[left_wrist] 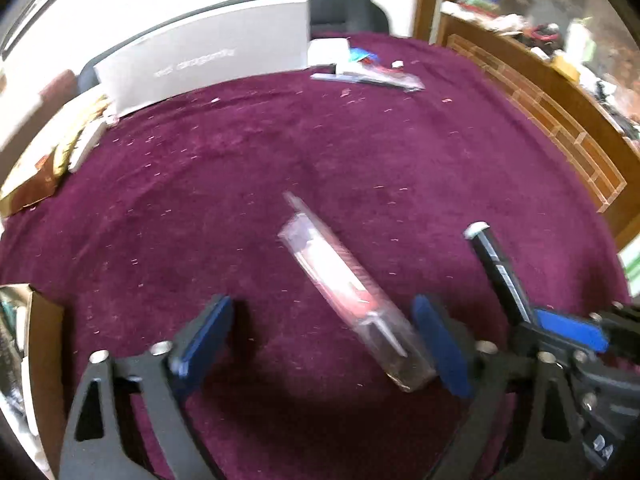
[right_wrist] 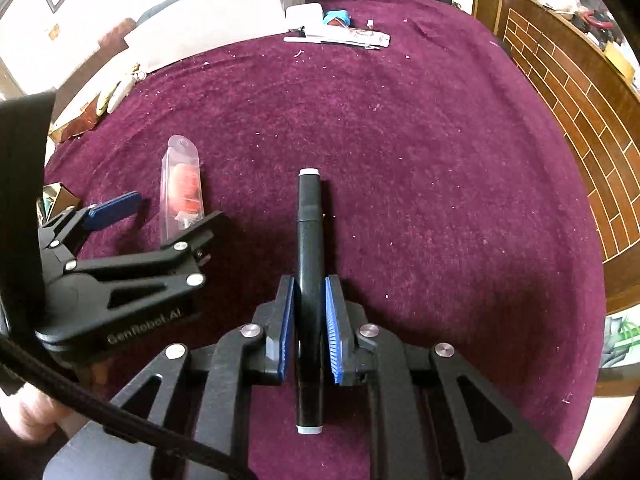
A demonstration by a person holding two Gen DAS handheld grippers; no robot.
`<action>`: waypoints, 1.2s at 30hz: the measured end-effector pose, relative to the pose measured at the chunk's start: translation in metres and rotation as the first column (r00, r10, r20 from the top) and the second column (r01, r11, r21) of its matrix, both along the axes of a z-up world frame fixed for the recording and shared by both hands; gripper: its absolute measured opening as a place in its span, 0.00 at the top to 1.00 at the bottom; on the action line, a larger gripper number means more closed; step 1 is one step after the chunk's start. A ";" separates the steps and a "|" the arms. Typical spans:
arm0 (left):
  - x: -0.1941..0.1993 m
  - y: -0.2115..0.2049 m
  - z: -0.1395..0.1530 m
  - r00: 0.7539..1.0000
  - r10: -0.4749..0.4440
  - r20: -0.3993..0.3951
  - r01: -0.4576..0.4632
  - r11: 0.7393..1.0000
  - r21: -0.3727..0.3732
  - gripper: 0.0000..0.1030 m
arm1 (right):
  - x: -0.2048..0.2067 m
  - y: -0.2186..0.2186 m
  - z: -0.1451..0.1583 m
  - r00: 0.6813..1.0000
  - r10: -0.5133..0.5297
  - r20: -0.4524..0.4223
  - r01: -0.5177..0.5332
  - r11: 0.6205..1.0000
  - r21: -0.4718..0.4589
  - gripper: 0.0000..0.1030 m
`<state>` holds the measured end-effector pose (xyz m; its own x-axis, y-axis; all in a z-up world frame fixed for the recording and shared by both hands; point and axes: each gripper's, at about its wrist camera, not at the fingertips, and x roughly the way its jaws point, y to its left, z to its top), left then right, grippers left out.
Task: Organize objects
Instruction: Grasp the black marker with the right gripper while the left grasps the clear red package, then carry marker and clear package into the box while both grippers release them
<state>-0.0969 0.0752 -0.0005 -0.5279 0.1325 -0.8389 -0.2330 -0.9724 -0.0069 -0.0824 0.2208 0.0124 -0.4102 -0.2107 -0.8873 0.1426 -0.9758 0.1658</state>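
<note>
Clear plastic blister pack with red insert [left_wrist: 352, 300] lies on the maroon cloth between the left gripper's [left_wrist: 320, 344] spread blue pads, untouched — pickup step; next, close on it squarely. Black marker with white caps [right_wrist: 308, 280] is pinched mid-barrel by the right gripper [right_wrist: 310, 320]. Only the right view shows that grip — the left view is blurred.

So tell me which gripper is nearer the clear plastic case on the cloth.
Left. The left gripper straddles the clear plastic case, jaws open. The right gripper is off to one side, shut on the black marker.
</note>
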 end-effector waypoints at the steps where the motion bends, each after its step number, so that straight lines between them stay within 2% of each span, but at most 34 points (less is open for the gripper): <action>1: 0.002 0.000 0.003 1.000 -0.029 -0.004 0.029 1.000 0.012 0.47 | 0.001 0.001 0.000 1.000 -0.002 -0.006 0.002 1.000 -0.004 0.88; 2: 0.005 -0.001 0.007 0.999 -0.044 -0.006 0.044 0.999 0.010 0.67 | 0.002 0.002 0.000 1.000 -0.005 -0.008 0.005 1.000 -0.009 0.88; 4: 0.007 -0.007 0.011 0.999 -0.043 -0.005 0.043 0.999 0.010 0.90 | 0.002 0.004 -0.001 1.000 -0.015 -0.012 0.015 1.000 -0.021 0.88; 11: 0.023 -0.043 0.018 0.999 -0.029 0.031 0.024 0.989 0.146 0.91 | 0.005 0.007 0.000 0.998 -0.058 -0.001 0.058 0.996 -0.068 0.88; 17: 0.053 -0.082 0.042 1.000 -0.011 0.000 0.011 0.970 0.245 0.90 | 0.016 0.010 0.006 0.996 -0.088 0.006 0.087 0.985 -0.146 0.88; 21: 0.081 -0.112 0.066 0.999 0.007 -0.048 0.008 0.955 0.298 0.90 | 0.028 -0.003 0.020 0.998 -0.067 -0.007 0.064 0.979 -0.194 0.88; 26: 0.116 -0.158 0.088 0.993 0.061 -0.104 -0.024 0.946 0.323 0.90 | 0.045 -0.037 0.041 0.999 -0.003 -0.040 -0.008 0.964 -0.265 0.88; 29: 0.136 -0.188 0.094 0.985 0.110 -0.131 -0.066 0.951 0.302 0.90 | 0.055 -0.074 0.053 0.996 0.065 -0.055 -0.079 0.946 -0.313 0.88; 36: 0.174 -0.263 0.081 0.959 0.241 -0.146 -0.200 0.947 0.251 0.90 | 0.071 -0.179 0.063 0.967 0.241 -0.078 -0.252 0.900 -0.356 0.88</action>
